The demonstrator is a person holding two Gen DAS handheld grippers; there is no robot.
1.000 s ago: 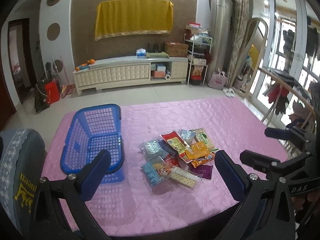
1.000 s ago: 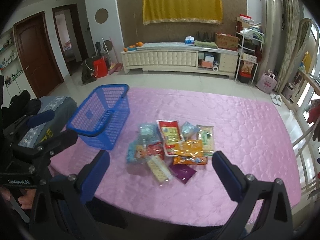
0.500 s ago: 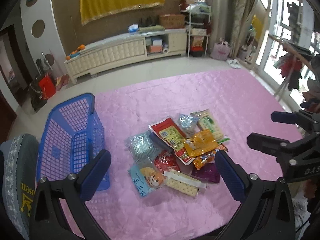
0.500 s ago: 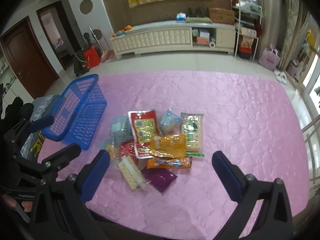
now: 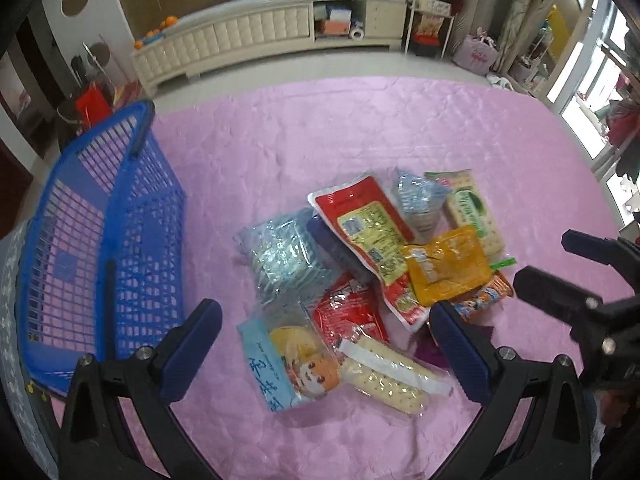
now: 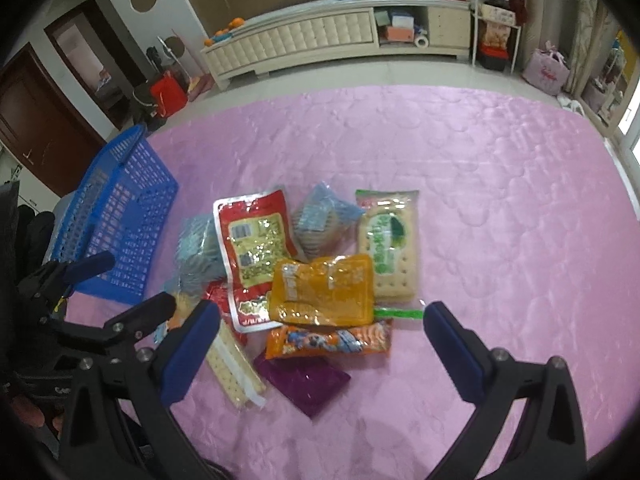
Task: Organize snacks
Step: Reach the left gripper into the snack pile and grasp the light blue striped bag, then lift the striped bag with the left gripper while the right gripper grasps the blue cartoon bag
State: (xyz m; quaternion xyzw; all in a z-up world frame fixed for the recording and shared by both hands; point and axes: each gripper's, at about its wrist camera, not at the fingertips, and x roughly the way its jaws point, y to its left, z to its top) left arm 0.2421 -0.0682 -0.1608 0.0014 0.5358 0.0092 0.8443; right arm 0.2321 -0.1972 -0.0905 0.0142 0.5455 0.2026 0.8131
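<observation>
A pile of snack packets lies on the pink quilted table [image 5: 304,128]: a red packet [image 5: 368,228], an orange packet [image 5: 444,268], a green cracker pack [image 5: 472,212], a light blue cartoon pack [image 5: 280,364], a clear cracker pack [image 5: 388,376] and silver-blue bags [image 5: 280,252]. An empty blue basket [image 5: 100,232] stands left of the pile. My left gripper [image 5: 326,344] is open above the pile's near edge. My right gripper [image 6: 320,340] is open above the orange packet [image 6: 324,288], the cartoon strip pack [image 6: 328,340] and a purple packet [image 6: 304,380].
The basket also shows at the left in the right wrist view [image 6: 116,216]. Beyond the table are a cream TV cabinet [image 5: 248,36], a shelf rack [image 5: 428,20] and a red bag on the floor [image 5: 92,104]. A window rail runs along the right.
Both grippers have moved forward and tilted down over the snack pile, which now looks larger and closer. Nothing has been gripped and the packets have not moved.
</observation>
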